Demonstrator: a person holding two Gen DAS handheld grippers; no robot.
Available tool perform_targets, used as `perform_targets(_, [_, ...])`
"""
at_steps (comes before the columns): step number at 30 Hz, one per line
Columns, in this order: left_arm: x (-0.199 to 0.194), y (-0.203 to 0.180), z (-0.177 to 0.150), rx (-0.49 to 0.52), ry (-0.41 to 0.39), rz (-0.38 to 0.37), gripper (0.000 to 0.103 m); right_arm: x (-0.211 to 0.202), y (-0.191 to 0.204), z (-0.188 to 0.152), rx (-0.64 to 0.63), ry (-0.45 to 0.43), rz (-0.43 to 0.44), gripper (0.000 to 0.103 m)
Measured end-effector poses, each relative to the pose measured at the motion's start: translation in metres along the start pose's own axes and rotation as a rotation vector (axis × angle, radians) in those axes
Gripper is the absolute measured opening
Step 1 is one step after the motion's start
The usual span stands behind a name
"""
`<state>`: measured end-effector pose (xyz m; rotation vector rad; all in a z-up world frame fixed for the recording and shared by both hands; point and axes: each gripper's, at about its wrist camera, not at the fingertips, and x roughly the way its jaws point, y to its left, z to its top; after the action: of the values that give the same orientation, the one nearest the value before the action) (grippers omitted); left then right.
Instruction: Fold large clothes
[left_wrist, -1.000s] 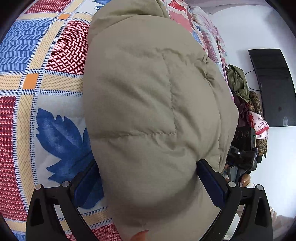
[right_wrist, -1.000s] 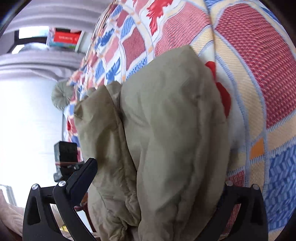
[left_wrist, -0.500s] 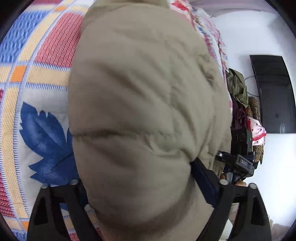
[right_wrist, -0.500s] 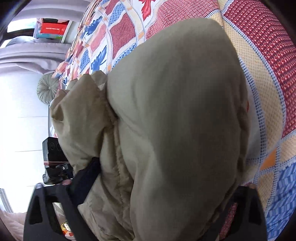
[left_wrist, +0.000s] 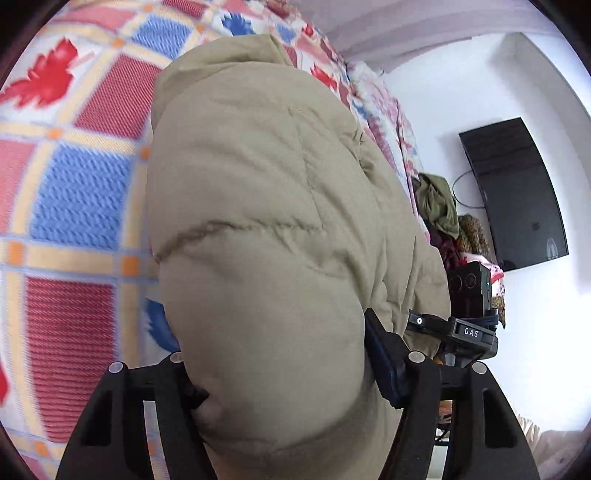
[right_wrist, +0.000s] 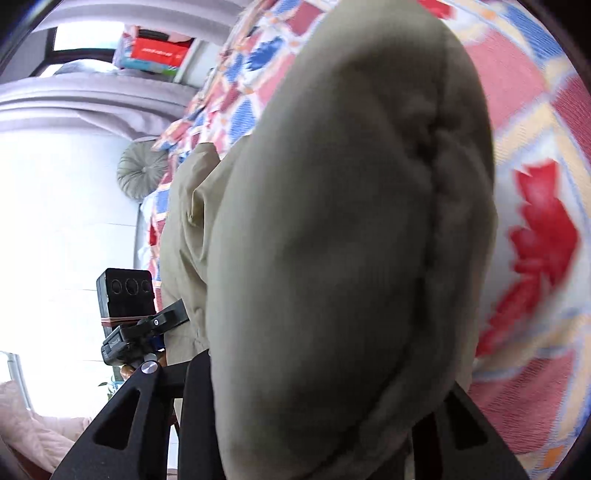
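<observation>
Both jaws closing on padded jacket (left_wrist: 266, 229)

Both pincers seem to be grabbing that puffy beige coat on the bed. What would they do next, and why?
Probably lift and carry the edge over to fold it: the left gripper and right gripper are closing on the padded jacket, whose far part lies on the patterned bedspread.

A bed spread with a red, blue and cream patchwork quilt (left_wrist: 74, 192) fills the room. White wall (left_wrist: 443, 96) behind, black flat screen (left_wrist: 513, 192) mounted on it, heaped clothes (left_wrist: 439, 203) alongside. Bright daylight; round grey pleated cushion (right_wrist: 142, 170) beside grey curtains (right_wrist: 85, 107).
</observation>
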<state>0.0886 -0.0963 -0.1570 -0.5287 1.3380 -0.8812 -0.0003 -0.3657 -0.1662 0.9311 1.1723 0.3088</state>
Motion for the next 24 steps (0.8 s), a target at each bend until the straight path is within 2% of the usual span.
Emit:
perform_targets(8, [-0.085,0.076,0.047,0.0,-0.104,0.111,0.069,0.083,0.043,0.031,-0.052,0.019,0.068,0.035])
perform_targets(12, [-0.099,0.127,0.057,-0.04,-0.124,0.189,0.069,0.132,0.053,0.042,-0.046,0.04,0.07,0.035])
perform_targets(15, [-0.098,0.162,0.053,-0.097,-0.119,0.202,0.07,0.166,0.047,0.046,-0.023,0.063,0.022,0.038])
perform_targets(19, [-0.098,0.174,0.045,-0.101,-0.139,0.232,0.073,0.169,0.038,0.046,0.015,0.054,-0.032,0.047])
perform_targets(21, [-0.104,0.17,0.043,-0.088,-0.155,0.289,0.073,0.154,0.035,0.044,0.025,0.05,-0.086,0.056])
perform_targets(24, [-0.12,0.149,0.04,-0.032,-0.237,0.399,0.073,0.12,0.043,0.036,0.005,0.023,-0.209,0.057])
